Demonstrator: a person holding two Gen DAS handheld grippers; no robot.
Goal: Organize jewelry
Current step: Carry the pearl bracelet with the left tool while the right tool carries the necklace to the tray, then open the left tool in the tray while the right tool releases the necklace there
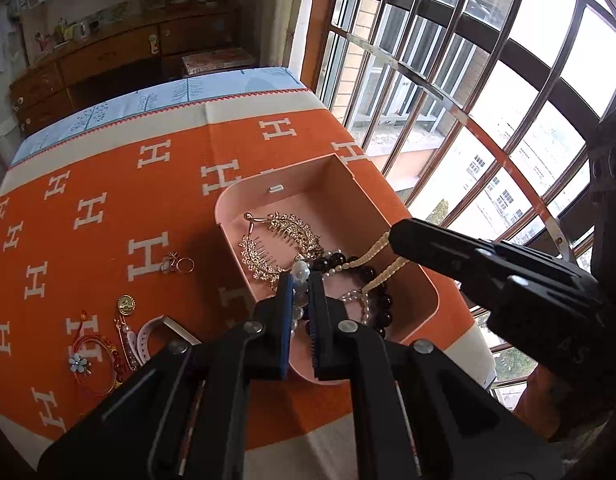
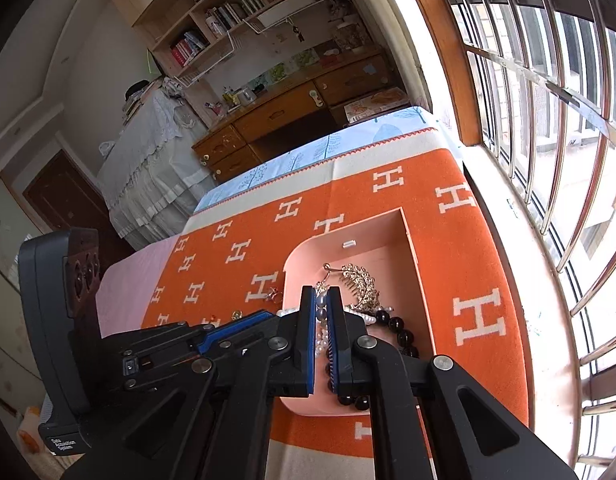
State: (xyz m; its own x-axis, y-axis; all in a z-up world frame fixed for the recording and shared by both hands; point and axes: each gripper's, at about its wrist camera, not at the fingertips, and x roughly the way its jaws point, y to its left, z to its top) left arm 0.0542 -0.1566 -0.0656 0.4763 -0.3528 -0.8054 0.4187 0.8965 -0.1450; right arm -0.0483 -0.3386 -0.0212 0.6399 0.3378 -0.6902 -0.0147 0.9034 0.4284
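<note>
A pink open box (image 1: pixel 340 168) (image 2: pixel 404 232) sits on the orange cloth and holds a gold hair comb (image 1: pixel 283 240) (image 2: pixel 360 280), a black bead bracelet (image 1: pixel 380 304) (image 2: pixel 400 328) and pearl strands. My left gripper (image 1: pixel 299 296) is over the box, shut on a grey-white bead bracelet (image 1: pixel 300 270). My right gripper (image 2: pixel 320 308) is also over the box, shut on a strand of grey and white beads (image 2: pixel 320 312); in the left wrist view (image 1: pixel 396 236) a cream bead necklace (image 1: pixel 382 270) hangs from it.
On the cloth left of the box lie gold rings (image 1: pixel 177 265), a gold coin charm (image 1: pixel 126 304), a red cord bangle with a blue flower (image 1: pixel 87 360) and a white strap (image 1: pixel 145 338). A barred window (image 1: pixel 488 80) runs along the right. The table's far edge (image 2: pixel 308 152) faces a wooden dresser.
</note>
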